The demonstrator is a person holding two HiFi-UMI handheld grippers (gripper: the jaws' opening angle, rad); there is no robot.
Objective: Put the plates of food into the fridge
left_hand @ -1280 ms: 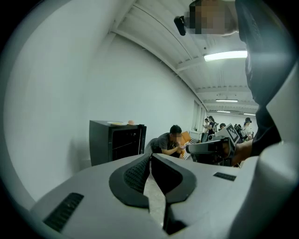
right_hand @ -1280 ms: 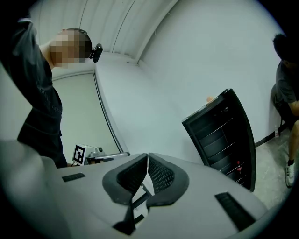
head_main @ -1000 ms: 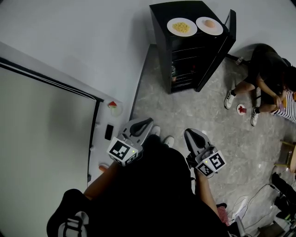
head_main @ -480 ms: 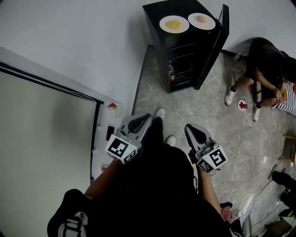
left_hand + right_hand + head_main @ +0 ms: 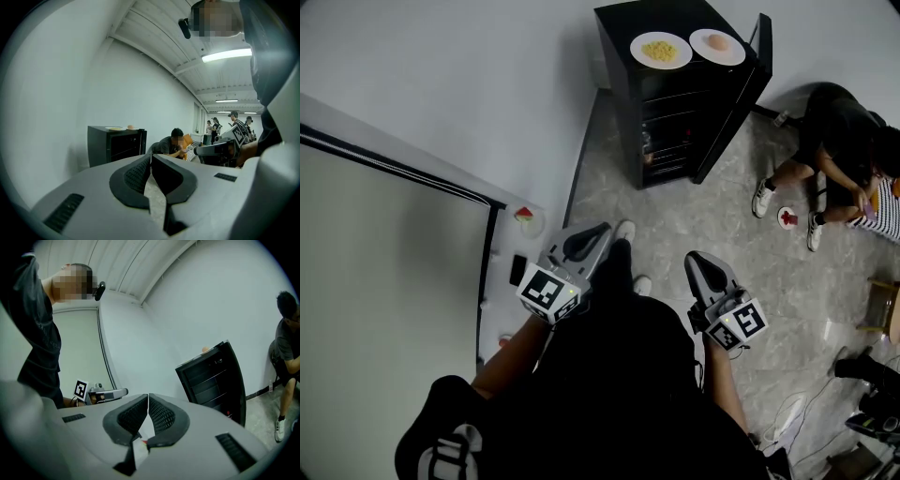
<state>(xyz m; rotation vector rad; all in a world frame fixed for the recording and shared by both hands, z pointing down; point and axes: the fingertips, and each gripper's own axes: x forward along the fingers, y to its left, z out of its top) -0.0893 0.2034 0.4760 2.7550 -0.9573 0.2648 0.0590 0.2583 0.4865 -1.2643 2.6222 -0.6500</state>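
Both claws hang in front of the wearer's dark torso, well apart from the fridge (image 5: 675, 103). The left gripper (image 5: 589, 239) has its 2 jaws pressed together at the tips with nothing between them, and the right gripper (image 5: 703, 265) is likewise closed and empty. The black fridge stands against the white wall with its door (image 5: 741, 89) swung open; its shelves are too dark to tell what they carry. On its top sit 2 plates side by side: a plate of yellow food (image 5: 660, 50) and a plate with a pale orange lump (image 5: 717, 46), the food too small to identify. A seated person (image 5: 839, 131) at the right is partly cut off by the edge, with a small plate (image 5: 788, 218) on the floor near their shoes. The wearer's body hides the floor below the grippers.
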